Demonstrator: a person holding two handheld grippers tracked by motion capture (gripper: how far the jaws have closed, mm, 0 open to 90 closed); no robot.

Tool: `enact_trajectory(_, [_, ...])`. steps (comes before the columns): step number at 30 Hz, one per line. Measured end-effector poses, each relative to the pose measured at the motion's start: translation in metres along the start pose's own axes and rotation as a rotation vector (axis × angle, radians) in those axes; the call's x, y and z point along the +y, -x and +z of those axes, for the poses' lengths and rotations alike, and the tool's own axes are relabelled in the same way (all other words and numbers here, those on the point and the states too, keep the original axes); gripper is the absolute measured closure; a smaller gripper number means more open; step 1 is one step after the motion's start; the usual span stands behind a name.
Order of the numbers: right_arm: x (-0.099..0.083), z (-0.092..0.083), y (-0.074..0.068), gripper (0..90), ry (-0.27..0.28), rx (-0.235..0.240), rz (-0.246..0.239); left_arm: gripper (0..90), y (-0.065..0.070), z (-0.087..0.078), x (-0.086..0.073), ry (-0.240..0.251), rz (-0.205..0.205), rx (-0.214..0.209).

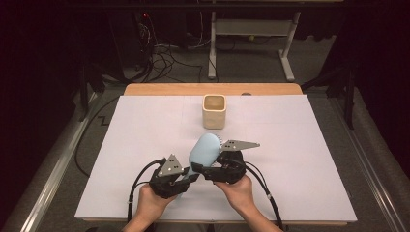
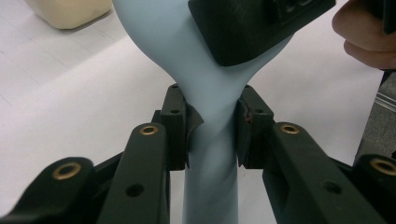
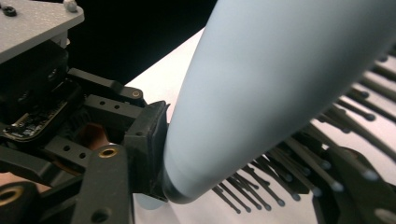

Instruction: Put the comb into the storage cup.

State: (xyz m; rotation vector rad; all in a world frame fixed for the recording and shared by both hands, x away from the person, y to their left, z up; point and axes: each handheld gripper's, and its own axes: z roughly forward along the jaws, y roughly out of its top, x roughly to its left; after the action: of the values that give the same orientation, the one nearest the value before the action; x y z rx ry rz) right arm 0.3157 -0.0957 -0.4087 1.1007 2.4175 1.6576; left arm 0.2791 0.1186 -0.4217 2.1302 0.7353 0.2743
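The left gripper [image 1: 186, 179] pinches the narrow handle of the pale blue plastic hairbrush [image 1: 203, 150] between its pads. The right gripper [image 1: 209, 169] clamps the brush's oval head — one pad on the smooth back, the other among the dark bristles. Well beyond both grippers stands a cream square cup [image 1: 214, 110] on the white table sheet [image 1: 300, 159].

I find no text, label, brand, number or sign that I can read anywhere here. The pale blue hairbrush [image 1: 203, 151] I hold is plain on its back and handle, the cream cup [image 1: 214, 110] has bare walls, and the white table cover [image 1: 300, 145] carries no print. Small marks on a circuit board in my right gripper view are too blurred to read.
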Motion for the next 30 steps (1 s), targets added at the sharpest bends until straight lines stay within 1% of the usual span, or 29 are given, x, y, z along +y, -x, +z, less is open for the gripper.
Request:
enact_trajectory(4, [0.001, 0.0, 0.001, 47.7, -0.006, 0.02, 0.012, 69.6, 0.0, 0.0, 0.0, 0.002, 0.001, 0.001])
enact_trajectory(11, [0.003, -0.001, 0.001, 52.2, -0.019, 0.051, 0.015, 69.6, -0.001, -0.001, 0.0, 0.007, 0.002, -0.005])
enact_trajectory(19, [0.008, -0.001, 0.0, 54.9, -0.03, 0.07, 0.012, 69.6, -0.002, -0.004, 0.0, 0.027, -0.003, -0.016])
enact_trajectory(23, [0.01, -0.002, -0.001, 55.6, -0.034, 0.073, 0.001, 69.2, -0.003, -0.004, 0.0, 0.038, -0.004, -0.023])
enact_trajectory(25, [0.011, -0.002, -0.001, 55.8, -0.037, 0.073, -0.001, 68.3, -0.004, -0.005, -0.001, 0.04, -0.005, -0.027])
enact_trajectory(30, [0.011, -0.004, 0.001, 56.1, -0.041, 0.064, -0.005, 60.7, -0.005, -0.007, -0.001, 0.05, -0.018, -0.026])
